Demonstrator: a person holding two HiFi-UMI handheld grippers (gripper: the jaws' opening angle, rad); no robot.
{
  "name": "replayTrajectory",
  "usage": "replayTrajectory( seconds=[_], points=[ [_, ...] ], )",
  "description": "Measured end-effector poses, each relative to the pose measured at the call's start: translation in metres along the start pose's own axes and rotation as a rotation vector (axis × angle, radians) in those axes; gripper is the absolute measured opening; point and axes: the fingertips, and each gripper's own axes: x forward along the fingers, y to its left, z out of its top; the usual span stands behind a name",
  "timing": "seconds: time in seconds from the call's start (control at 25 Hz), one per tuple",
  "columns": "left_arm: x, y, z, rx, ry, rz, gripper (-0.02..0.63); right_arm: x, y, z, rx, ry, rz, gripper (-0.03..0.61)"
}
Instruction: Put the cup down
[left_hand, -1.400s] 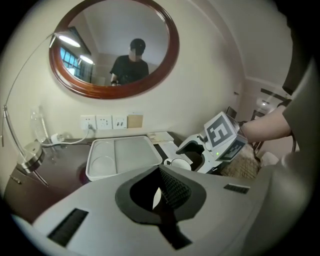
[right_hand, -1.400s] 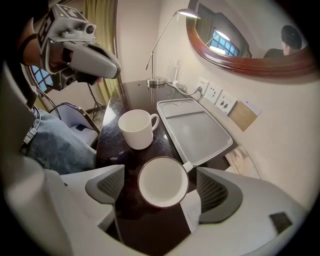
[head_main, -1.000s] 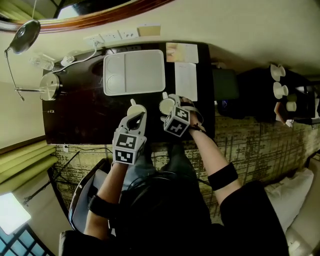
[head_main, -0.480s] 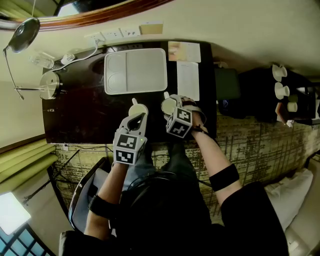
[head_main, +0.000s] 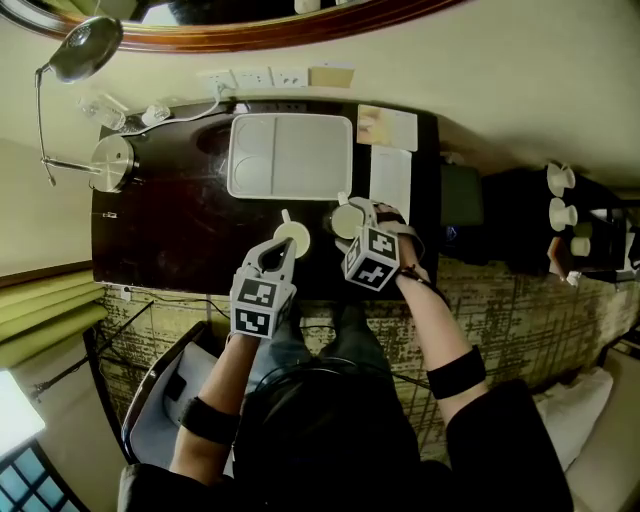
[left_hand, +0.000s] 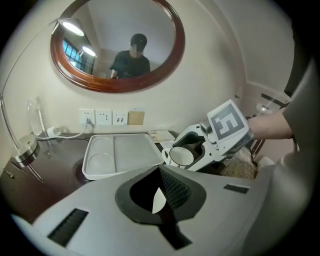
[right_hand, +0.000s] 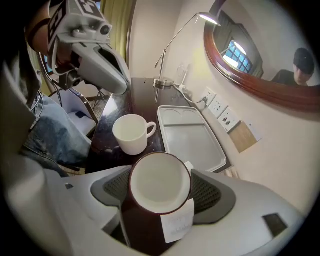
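Fingers (right_hand: 212, 192) of right gripper (right_hand: 160, 194), just closing, clamp the dark cup (right_hand: 159, 181)

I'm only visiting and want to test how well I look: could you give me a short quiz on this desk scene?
1. True or false: a cup lies in the white tray.
2. Which tool has the dark cup between its jaws? A: the left one. B: the right one.
3. Fill in: the white cup stands on the dark ____, beside the tray.

Key
1. False: no cup lies in the tray.
2. B: the right tool is shut on the dark cup, and its jaws have just been closing on it.
3. table.
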Motion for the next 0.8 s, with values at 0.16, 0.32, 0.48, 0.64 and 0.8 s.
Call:
replayTrajectory(
  seconds=[0.16, 0.32, 0.48, 0.64, 0.8],
  points=[
    [-0.006, 0.024, 0.012, -0.029, -0.044, 0.033, 0.004, -0.004, -0.026, 0.034, -0.034, -0.033, -0.022, 0.387],
    [-0.010, 0.054, 0.028, -0.040, -0.082, 0.075, 0.004, 0.001, -0.051, 0.073, -0.056, -0.064, -0.024, 0.387],
    [-0.009, 0.093, 0.038, -0.055, -0.092, 0.123, 0.004, 0.013, -0.081, 0.118, -0.085, -0.092, -0.034, 0.385],
    [-0.005, 0.130, 0.041, -0.075, -0.084, 0.154, 0.004, 0.034, -0.104, 0.163, -0.108, -0.113, -0.028, 0.385],
    [-0.002, 0.159, 0.043, -0.089, -0.079, 0.177, 0.004, 0.057, -0.119, 0.197, -0.099, -0.130, -0.018, 0.385]
  ],
)
